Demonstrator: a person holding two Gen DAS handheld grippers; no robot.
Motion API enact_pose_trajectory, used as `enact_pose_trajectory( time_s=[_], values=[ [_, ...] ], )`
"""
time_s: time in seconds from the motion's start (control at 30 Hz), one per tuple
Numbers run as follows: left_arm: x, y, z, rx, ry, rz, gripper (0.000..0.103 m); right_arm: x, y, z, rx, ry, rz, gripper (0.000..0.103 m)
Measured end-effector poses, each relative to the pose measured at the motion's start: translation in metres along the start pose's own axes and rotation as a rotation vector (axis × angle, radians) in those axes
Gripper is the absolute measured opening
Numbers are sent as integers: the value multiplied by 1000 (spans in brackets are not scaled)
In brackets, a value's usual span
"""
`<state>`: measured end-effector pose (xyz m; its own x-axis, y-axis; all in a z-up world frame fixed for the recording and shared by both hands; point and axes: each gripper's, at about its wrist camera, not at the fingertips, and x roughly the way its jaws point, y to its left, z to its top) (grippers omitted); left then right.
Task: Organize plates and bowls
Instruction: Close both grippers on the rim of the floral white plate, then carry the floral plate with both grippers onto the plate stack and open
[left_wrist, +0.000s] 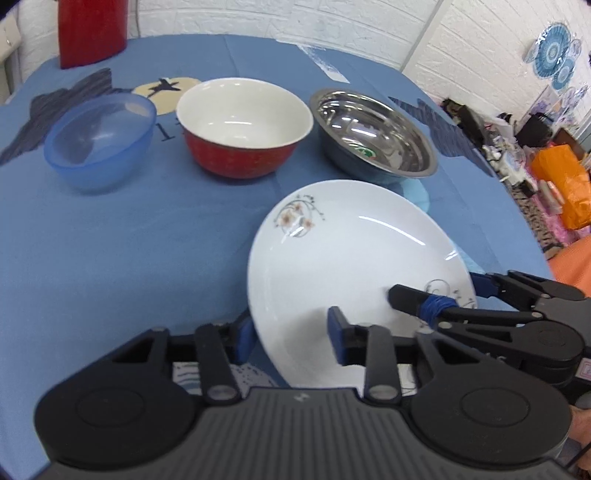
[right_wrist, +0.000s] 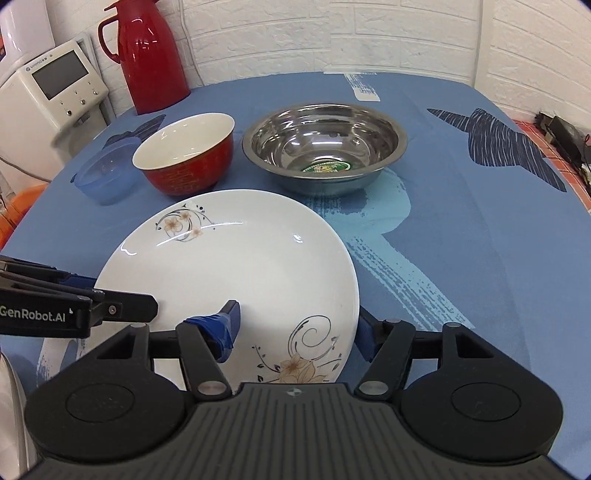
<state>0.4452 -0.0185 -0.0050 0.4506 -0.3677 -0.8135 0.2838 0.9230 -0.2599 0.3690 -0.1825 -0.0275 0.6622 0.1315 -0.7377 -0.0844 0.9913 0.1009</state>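
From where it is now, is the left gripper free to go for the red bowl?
Probably not yet: the left gripper straddles the white plate rim alongside the right gripper. The path to the red bowl otherwise looks clear.

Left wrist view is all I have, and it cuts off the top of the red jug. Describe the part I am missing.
Observer: The red jug has a looped handle on its left side, near the top.
Operator: Report what stands to the left of it.
Observer: A white appliance with a grey screen stands there.
Operator: Check how the right gripper sits on the plate.
Observer: The right gripper straddles the near rim of the plate. One finger lies over the plate's face and the other is outside its right edge. I cannot tell whether it is clamped.
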Motion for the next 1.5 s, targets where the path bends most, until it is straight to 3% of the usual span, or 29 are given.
enact_pose_trajectory(
  time_s=[0.1, 0.6, 0.83, 1.3, 1.5],
  values=[
    [-1, 4, 0, -15, -6, 11, 13, -3, -5, -5, 0, -28, 14, 41],
    [-26, 2, -12, 25, -48, 59, 13, -23, 14, -18, 31, -40, 28, 45],
    [-21, 9, -25, -24, -2, 39, 13, -20, 17, -27, 19, -31, 24, 46],
    [-15, 8, -21, 0, -35, 27, 21, -16, 22, -28, -8, -72, 11, 56],
    [-27, 9, -18, -11, -60, -5, 21, -26, 15, -32, 53, -52, 69, 56]
  ],
)
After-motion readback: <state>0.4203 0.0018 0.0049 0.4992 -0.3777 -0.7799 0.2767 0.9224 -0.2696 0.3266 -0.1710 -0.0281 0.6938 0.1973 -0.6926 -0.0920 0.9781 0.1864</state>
